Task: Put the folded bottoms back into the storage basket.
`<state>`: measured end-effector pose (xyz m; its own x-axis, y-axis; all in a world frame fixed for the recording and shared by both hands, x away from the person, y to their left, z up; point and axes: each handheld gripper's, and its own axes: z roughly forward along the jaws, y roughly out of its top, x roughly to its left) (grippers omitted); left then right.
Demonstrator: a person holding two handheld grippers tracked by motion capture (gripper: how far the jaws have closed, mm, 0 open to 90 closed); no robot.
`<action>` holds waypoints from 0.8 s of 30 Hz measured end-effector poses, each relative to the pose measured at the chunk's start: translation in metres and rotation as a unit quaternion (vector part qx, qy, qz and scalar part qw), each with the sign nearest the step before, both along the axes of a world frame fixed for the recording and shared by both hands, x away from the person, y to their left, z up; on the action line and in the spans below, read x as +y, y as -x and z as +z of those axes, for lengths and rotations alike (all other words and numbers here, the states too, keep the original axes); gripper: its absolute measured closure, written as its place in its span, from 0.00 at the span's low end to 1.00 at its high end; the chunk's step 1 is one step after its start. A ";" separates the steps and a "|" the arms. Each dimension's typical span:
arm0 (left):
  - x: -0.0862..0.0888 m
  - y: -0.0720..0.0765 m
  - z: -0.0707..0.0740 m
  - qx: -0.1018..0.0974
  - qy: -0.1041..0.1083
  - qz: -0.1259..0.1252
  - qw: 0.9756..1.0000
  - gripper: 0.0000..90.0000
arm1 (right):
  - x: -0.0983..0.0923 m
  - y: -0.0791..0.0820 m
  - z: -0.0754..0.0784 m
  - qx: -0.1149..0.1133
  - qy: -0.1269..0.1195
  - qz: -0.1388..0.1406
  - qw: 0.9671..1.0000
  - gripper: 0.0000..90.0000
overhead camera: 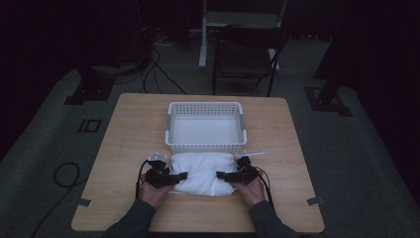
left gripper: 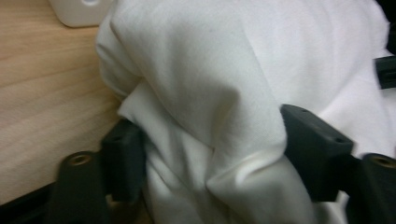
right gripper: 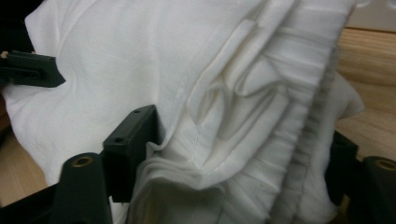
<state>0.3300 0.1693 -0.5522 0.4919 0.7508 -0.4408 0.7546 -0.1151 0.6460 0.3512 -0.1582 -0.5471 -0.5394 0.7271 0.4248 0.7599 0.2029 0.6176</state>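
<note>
A folded white cloth [overhead camera: 204, 172] lies on the wooden table [overhead camera: 133, 129], just in front of a white slatted basket [overhead camera: 206, 148]. My left gripper [overhead camera: 181, 176] grips the cloth's left end and my right gripper [overhead camera: 221, 174] its right end, each pointing inward toward the other. In the left gripper view the cloth [left gripper: 210, 84] bunches between the two black jaws of the left gripper [left gripper: 210, 128], which press on it. In the right gripper view the right gripper [right gripper: 239, 135] squeezes several pleated layers of the cloth [right gripper: 140, 56] in the same way.
The basket is empty and stands mid-table behind the cloth. A dark chair [overhead camera: 245, 54] and a white frame stand beyond the far table edge. Cables [overhead camera: 67, 173] lie on the floor at the left. Bare wood lies on both sides of the basket.
</note>
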 end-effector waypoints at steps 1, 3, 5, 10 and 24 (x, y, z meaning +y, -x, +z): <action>0.000 0.000 -0.001 0.001 0.005 0.000 1.000 0.40 | 0.000 0.000 0.000 0.003 -0.003 0.001 1.000 0.36; 0.001 0.001 -0.002 0.005 0.014 -0.001 1.000 0.47 | -0.001 -0.001 0.000 0.007 -0.008 0.002 1.000 0.41; 0.001 0.002 -0.002 0.004 0.014 0.000 1.000 0.52 | -0.001 -0.001 -0.001 0.011 -0.014 0.004 1.000 0.47; -0.001 0.004 0.000 -0.008 0.007 -0.002 1.000 0.58 | -0.001 0.002 0.002 0.005 -0.012 0.007 1.000 0.55; -0.001 0.008 0.004 -0.020 0.004 0.000 1.000 0.62 | 0.002 0.009 0.007 -0.023 0.005 0.006 1.000 0.59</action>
<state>0.3215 0.1685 -0.5484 0.5092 0.7480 -0.4257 0.7276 -0.1099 0.6772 0.3427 -0.1561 -0.5404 -0.5667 0.7243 0.3927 0.7285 0.2177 0.6496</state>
